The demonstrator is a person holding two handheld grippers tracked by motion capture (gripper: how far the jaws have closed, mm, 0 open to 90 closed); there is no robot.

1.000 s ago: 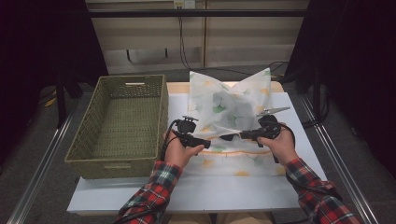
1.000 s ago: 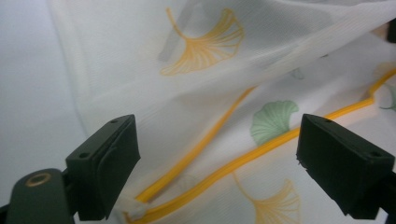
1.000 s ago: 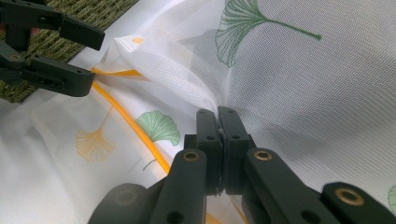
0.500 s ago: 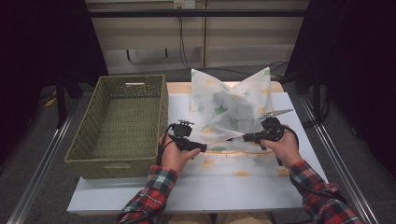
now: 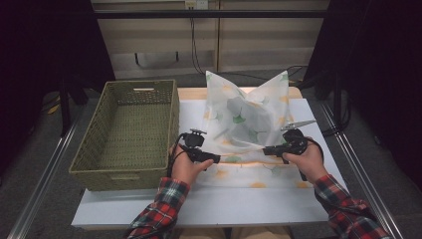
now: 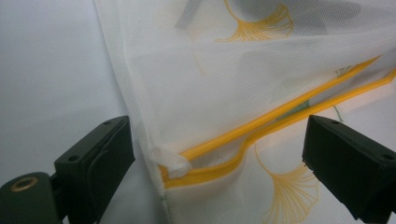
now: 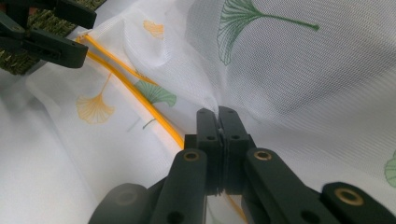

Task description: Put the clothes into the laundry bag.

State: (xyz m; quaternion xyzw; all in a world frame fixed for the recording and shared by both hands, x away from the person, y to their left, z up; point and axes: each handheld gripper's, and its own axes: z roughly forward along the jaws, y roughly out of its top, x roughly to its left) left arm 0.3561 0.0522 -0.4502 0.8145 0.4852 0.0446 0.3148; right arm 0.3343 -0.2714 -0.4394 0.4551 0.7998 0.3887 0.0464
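Our right gripper (image 7: 218, 116) pinches the mesh bag (image 5: 249, 112); our left gripper (image 6: 219, 154) is wide around its yellow zipper (image 6: 261, 126).

You are holding your left gripper (image 5: 215, 159) low in front of you with its jaws standing wide apart, your left hand (image 5: 185, 166) wrapping its handle. Your right gripper (image 5: 267, 149) is pointing inward toward the left one, jaws pressed tight together, with your right hand (image 5: 306, 162) gripping behind it and both plaid-sleeved forearms angling in from below.
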